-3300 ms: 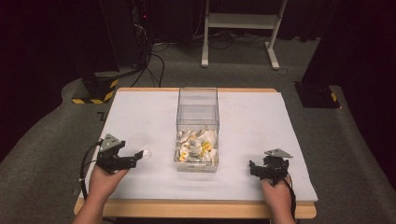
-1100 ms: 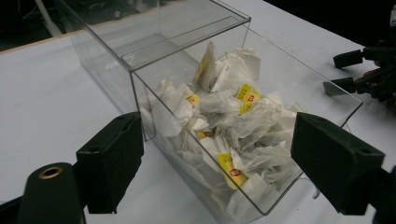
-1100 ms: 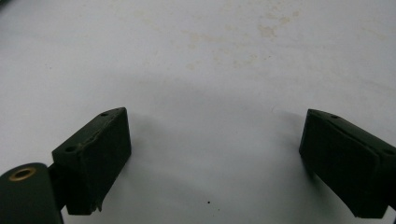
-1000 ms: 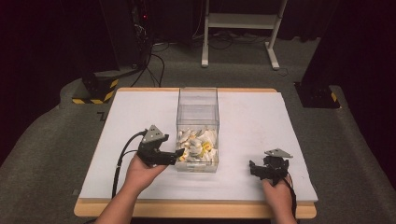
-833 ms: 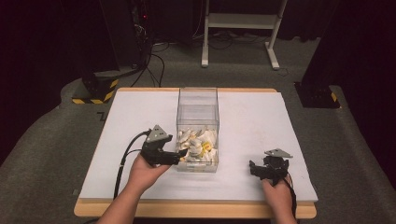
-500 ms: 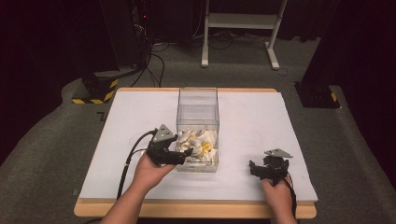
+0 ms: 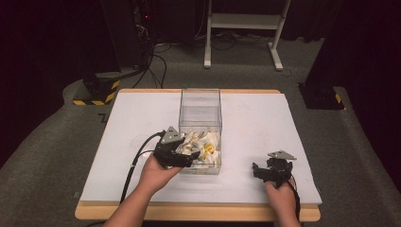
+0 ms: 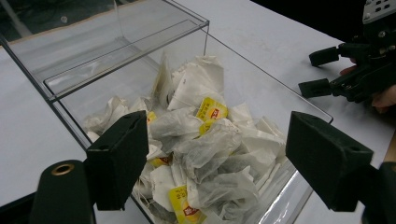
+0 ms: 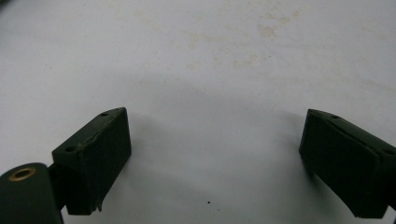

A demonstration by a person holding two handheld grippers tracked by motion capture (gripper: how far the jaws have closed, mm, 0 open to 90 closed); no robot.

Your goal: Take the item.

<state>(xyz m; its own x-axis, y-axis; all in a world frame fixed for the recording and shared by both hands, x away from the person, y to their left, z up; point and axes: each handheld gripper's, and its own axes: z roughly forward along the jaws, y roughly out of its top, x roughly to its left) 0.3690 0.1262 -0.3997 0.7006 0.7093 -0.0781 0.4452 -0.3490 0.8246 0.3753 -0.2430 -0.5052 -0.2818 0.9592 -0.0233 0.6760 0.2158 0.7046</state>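
Since the earlier frames, my left claw [image 7: 187, 157] had travelled from the worktop's [image 7: 265, 118] left side to the clear plastic box [image 7: 200, 101], jaws spread wide over the heaped tea bags [image 8: 205, 149] inside. They looked light, soft and tearable; I judged pinching one bag's paper body safest. My right claw [image 7: 265, 171] rested released, well apart.

tea bag labels [image 8: 211, 110] too blurred to read
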